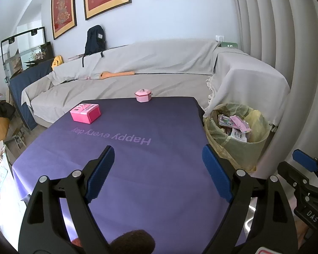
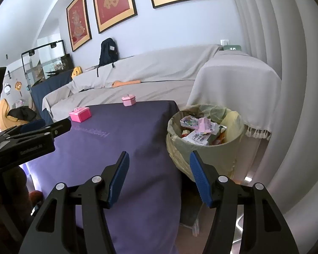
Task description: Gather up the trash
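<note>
Beside the purple table point(image 1: 137, 169), at its right edge: bin point(image 2: 205, 148) lined with a yellow bag (full of wrappers point(image 2: 198, 127)). Over that table: left gripper point(image 1: 158, 165) and right gripper point(image 2: 159, 169), both gaping, empty.

Two handheld grippers are held side by side, both angled downward and forward. The left gripper point(image 1: 158, 163) has black arms with silver pivot bolts and blue ribbed pads; its jaws stand wide apart with nothing between them. The right gripper point(image 2: 159, 171) is built the same way, and its jaws are also parted and hold nothing, though spread a little less widely. Each gripper shows at the edge of the other's view: the right one appears at the far right of the left wrist view, the left one at the far left of the right wrist view.
</note>
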A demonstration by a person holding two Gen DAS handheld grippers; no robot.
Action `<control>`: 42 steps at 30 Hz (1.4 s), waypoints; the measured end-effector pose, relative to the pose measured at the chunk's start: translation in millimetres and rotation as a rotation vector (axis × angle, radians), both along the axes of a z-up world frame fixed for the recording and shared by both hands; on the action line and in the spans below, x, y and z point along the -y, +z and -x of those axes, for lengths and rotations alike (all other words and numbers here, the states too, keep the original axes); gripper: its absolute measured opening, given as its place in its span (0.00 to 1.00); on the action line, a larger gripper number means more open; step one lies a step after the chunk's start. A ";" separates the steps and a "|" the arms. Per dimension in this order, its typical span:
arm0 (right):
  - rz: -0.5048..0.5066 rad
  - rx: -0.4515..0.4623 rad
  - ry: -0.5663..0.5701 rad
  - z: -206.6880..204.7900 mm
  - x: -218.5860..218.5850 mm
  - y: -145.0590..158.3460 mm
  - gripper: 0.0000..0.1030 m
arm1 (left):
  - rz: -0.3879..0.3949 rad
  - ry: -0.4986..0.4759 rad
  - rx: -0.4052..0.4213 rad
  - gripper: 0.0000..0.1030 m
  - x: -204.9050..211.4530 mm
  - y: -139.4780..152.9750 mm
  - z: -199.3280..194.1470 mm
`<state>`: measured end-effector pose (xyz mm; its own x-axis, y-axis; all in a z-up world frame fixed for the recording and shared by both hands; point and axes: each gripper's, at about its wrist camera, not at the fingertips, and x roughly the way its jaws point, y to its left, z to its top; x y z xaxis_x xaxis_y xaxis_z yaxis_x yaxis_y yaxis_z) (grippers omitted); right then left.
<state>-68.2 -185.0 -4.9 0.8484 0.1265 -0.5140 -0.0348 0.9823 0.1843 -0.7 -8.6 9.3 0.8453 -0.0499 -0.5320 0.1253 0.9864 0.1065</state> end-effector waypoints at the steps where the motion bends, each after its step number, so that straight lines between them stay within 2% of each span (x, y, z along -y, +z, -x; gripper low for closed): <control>1: -0.001 -0.002 0.003 -0.4 -0.2 -0.3 0.55 | 0.001 -0.002 0.000 0.78 -0.1 0.1 0.2; 42: 0.008 0.009 0.003 3.0 -3.1 2.0 0.55 | 0.007 -0.015 0.019 0.78 6.0 4.3 6.2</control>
